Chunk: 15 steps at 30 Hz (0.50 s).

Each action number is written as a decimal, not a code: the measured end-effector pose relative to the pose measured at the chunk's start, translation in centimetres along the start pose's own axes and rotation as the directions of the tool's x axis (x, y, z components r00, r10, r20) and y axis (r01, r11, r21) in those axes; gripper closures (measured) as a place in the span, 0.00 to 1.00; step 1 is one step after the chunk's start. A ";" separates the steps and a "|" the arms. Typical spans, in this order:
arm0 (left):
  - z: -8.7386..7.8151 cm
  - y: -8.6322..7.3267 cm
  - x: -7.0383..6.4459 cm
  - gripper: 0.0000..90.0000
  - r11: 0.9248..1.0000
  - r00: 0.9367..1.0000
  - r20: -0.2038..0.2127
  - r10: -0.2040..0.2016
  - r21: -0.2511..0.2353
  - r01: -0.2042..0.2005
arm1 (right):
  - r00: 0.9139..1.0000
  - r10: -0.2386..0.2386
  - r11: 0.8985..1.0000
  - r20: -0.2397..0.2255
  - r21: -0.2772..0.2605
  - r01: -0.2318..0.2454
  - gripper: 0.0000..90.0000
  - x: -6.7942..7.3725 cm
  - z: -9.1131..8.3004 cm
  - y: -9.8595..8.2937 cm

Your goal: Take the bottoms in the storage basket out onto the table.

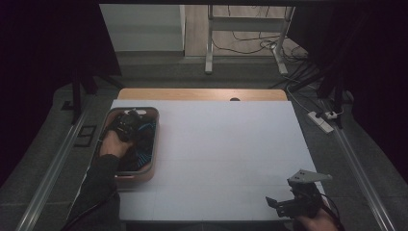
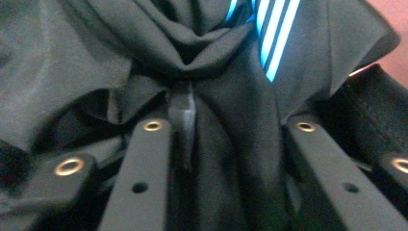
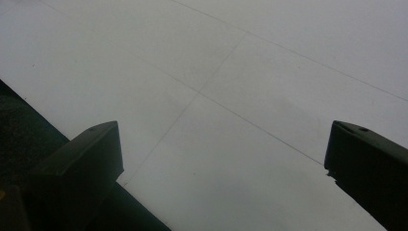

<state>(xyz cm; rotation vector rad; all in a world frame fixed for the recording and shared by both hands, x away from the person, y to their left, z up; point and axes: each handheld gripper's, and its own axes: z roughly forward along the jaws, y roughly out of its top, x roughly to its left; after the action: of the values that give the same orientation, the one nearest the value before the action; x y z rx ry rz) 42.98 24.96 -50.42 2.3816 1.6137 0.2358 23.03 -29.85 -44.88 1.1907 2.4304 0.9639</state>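
A dark garment with bright blue stripes (image 2: 72, 57) lies crumpled in a tan basket (image 1: 157, 126) at the table's left side. My left gripper (image 1: 129, 122) is down inside the basket. Its jaws stand partly closed with a thick fold of the garment bunched between them, left gripper (image 2: 228, 125) shut on the cloth. The blue stripes (image 2: 274, 33) run just beyond the jaws. My right gripper (image 1: 284, 202) hovers over the front right corner of the white table (image 1: 226, 144). The right gripper (image 3: 223, 144) is open, with bare table surface between its jaws.
A wooden strip (image 1: 202, 94) runs along the table's far edge. Past it stand a desk leg (image 1: 210, 43) and loose cables (image 1: 250, 45) on the floor. A power strip (image 1: 321, 121) lies on the floor at the right. The table's front edge (image 3: 29, 130) is close to the right gripper.
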 end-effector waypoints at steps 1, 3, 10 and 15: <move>-0.1 0.0 0.1 0.78 1.000 1.000 0.008 -0.010 0.004 0.010 | 1.000 -0.001 1.000 -0.001 0.000 0.001 0.00 0.0 0.0 0.0; -0.2 0.0 0.3 0.78 1.000 1.000 0.020 -0.023 0.001 0.023 | 1.000 -0.002 1.000 0.000 0.000 0.002 0.00 0.0 0.0 0.0; -1.3 -0.2 0.9 0.79 0.998 0.995 0.082 -0.050 -0.042 0.053 | 1.000 -0.004 1.000 -0.005 0.001 0.004 0.00 0.0 0.0 0.0; -2.0 -0.3 1.0 0.79 0.996 0.994 0.091 -0.055 -0.061 0.061 | 1.000 -0.006 1.000 -0.005 0.001 0.006 0.00 0.1 0.0 0.0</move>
<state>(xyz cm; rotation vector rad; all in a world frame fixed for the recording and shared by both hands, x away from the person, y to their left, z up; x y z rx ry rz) 42.56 26.23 -48.55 2.2612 1.6074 0.1641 22.98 -29.80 -44.83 1.1818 2.4372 0.9654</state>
